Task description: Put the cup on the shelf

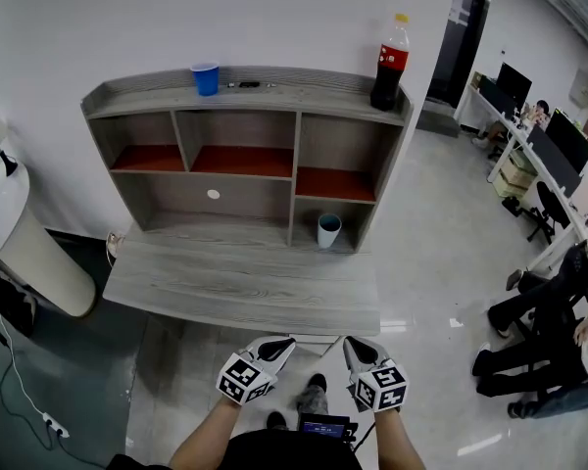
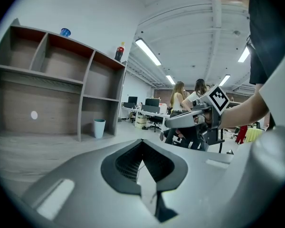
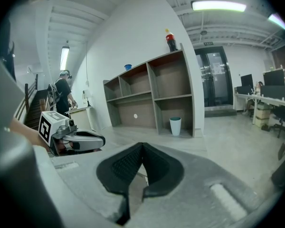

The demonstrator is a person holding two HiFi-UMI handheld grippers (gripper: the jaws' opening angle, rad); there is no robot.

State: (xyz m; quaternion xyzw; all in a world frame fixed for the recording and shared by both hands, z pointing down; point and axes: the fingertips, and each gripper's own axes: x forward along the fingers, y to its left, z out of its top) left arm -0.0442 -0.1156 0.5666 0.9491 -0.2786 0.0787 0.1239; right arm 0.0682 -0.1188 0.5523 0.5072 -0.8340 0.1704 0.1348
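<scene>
The left tool [image 1: 274,349] and right tool [image 1: 361,351] are both closed and empty, short of the surface [image 1: 235,287]. A pale cup [image 1: 329,230] stands upright in the shelf's [image 1: 245,99] lower right bay; a blue cup [image 1: 205,78] sits on its top board. The scene fits approach or withdrawal alike; either way, both tools should stay clear of the surface's front edge.

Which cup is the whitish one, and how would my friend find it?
Find the grey shelf unit against the white wall. Its lowest right compartment holds the whitish cup, upright and alone. The blue cup and the cola bottle stand on the top board; this one is low and pale.
</scene>
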